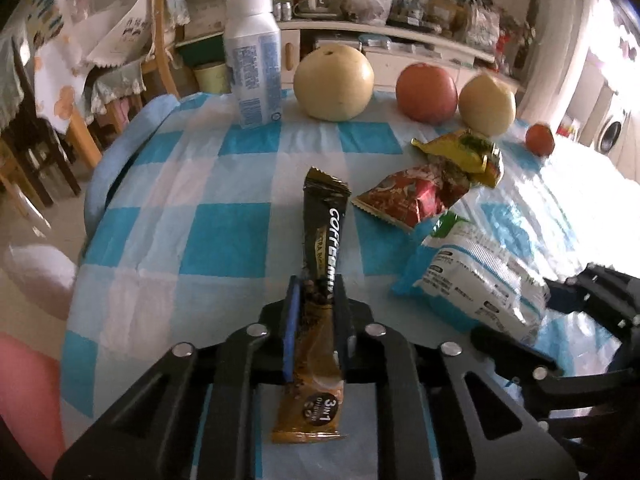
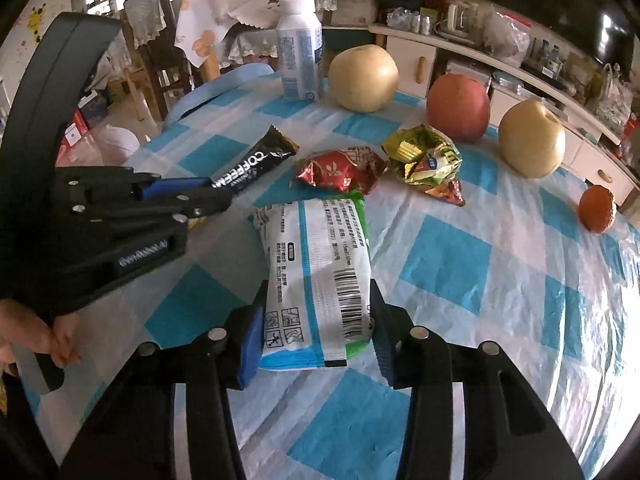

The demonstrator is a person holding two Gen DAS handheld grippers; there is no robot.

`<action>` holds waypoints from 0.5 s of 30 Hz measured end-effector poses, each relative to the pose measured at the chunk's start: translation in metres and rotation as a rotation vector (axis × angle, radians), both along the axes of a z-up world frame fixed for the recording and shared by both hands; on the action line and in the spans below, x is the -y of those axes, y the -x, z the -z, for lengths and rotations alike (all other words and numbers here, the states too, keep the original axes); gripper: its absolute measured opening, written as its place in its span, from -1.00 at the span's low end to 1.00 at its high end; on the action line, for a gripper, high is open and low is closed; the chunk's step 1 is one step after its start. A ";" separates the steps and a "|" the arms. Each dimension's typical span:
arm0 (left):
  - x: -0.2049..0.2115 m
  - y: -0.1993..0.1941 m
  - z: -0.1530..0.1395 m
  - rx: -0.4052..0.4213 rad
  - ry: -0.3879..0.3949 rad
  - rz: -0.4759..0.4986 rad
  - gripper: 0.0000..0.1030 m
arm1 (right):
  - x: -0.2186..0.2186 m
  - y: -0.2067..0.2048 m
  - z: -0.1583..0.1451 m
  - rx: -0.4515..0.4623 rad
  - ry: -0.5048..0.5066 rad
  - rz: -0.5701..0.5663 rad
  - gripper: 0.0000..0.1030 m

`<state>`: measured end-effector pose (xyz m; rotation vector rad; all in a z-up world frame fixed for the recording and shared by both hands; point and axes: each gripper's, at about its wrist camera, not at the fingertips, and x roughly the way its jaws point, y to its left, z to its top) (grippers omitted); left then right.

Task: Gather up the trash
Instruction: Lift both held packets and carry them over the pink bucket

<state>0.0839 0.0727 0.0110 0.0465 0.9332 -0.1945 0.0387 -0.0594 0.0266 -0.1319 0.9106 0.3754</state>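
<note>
My left gripper is shut on a black and gold coffee sachet, which sticks up between the fingers above the table; it also shows in the right wrist view, with the left gripper at the left. My right gripper is shut on a white, blue and green wipes pack, also seen in the left wrist view. A red wrapper and a crumpled gold-green wrapper lie on the checked tablecloth beyond.
A white bottle, two yellow pears, a red apple and a small orange fruit stand along the table's far edge. Chairs and a pink-white bag are at the left.
</note>
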 end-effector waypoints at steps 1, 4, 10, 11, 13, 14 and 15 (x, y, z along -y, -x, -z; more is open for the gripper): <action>-0.002 0.000 -0.001 -0.003 0.017 -0.001 -0.78 | 0.000 0.001 -0.001 0.003 0.001 0.000 -0.12; -0.012 0.004 -0.005 -0.007 0.079 -0.015 -0.82 | 0.002 0.005 -0.004 0.015 -0.008 -0.002 -0.13; -0.024 0.018 -0.014 0.000 0.160 -0.017 -0.82 | 0.001 0.015 -0.014 0.047 -0.023 -0.008 -0.14; -0.026 0.021 -0.016 0.005 0.164 -0.018 -0.82 | 0.001 0.017 -0.016 0.053 -0.026 -0.007 -0.15; -0.029 0.027 -0.021 0.017 0.178 -0.018 -0.82 | 0.000 0.020 -0.019 0.065 -0.031 -0.007 -0.16; -0.032 0.030 -0.023 0.023 0.186 -0.021 -0.82 | -0.002 0.022 -0.021 0.071 -0.033 -0.007 -0.16; -0.034 0.033 -0.026 0.030 0.192 -0.026 -0.82 | -0.003 0.024 -0.023 0.079 -0.035 -0.005 -0.16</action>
